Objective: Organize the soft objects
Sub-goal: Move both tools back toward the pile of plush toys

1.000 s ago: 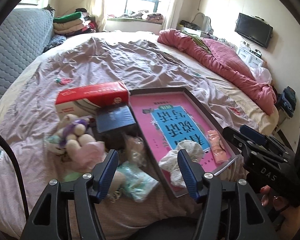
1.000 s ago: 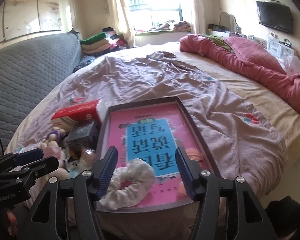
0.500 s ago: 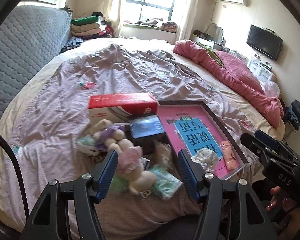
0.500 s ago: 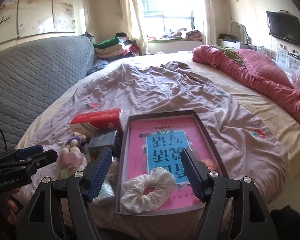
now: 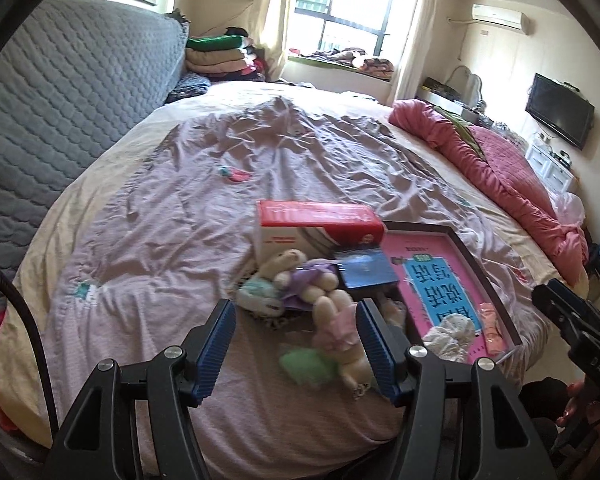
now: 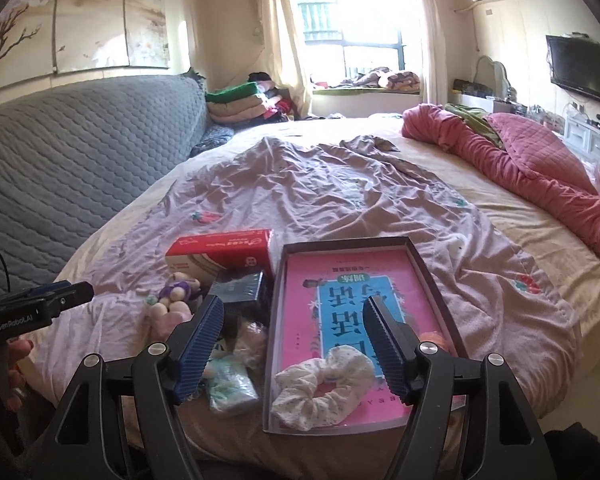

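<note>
A dark tray (image 6: 420,258) with a pink book bottom lies on the bed; a white floral scrunchie (image 6: 320,380) and a small pink item (image 5: 491,326) lie in it. Left of the tray is a pile: a plush toy in purple (image 5: 300,276), a plush in pink (image 5: 336,332), a green fluffy item (image 5: 306,364), a pale tissue pack (image 6: 230,384). My left gripper (image 5: 296,352) is open and empty, held above the plush pile. My right gripper (image 6: 294,344) is open and empty, above the tray's near left edge.
A red and white box (image 5: 316,224) and a dark blue box (image 5: 364,270) stand behind the pile. A rumpled mauve sheet (image 5: 240,168) covers the bed. A pink quilt (image 6: 520,156) lies at the right, a grey padded headboard (image 6: 72,144) at the left.
Both grippers have drawn back and up from the bed. The left one has swung left, from over the tray edge to over the plush pile. Both stay open and empty.
</note>
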The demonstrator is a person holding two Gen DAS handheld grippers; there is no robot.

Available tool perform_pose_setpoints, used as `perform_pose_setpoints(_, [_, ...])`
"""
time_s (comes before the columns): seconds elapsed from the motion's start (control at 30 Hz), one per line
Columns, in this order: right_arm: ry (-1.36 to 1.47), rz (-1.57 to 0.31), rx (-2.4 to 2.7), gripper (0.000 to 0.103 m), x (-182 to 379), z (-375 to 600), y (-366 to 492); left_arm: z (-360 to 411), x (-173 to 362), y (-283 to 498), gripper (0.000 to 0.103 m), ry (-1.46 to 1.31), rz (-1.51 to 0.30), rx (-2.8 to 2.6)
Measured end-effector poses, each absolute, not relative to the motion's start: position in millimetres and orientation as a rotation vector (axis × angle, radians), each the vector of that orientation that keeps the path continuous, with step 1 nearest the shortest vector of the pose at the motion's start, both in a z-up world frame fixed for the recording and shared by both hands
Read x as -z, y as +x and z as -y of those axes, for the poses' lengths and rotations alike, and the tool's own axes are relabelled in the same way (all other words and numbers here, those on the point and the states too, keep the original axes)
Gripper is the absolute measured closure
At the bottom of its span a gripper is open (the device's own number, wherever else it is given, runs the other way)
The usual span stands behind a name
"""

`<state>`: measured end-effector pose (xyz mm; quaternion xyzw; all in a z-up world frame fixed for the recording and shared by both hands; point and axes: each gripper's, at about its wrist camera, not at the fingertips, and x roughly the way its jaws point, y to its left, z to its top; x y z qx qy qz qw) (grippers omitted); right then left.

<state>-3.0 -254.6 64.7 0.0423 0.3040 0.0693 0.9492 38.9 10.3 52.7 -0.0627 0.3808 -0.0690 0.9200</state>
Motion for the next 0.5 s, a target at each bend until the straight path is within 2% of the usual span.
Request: perform_pose_setpoints(0.5, [0.020,-0.647,-0.294,0.028,-44.6,188.3,0.3,-37.3,-32.1,49.2,0.041,-0.168,-0.821,0.112])
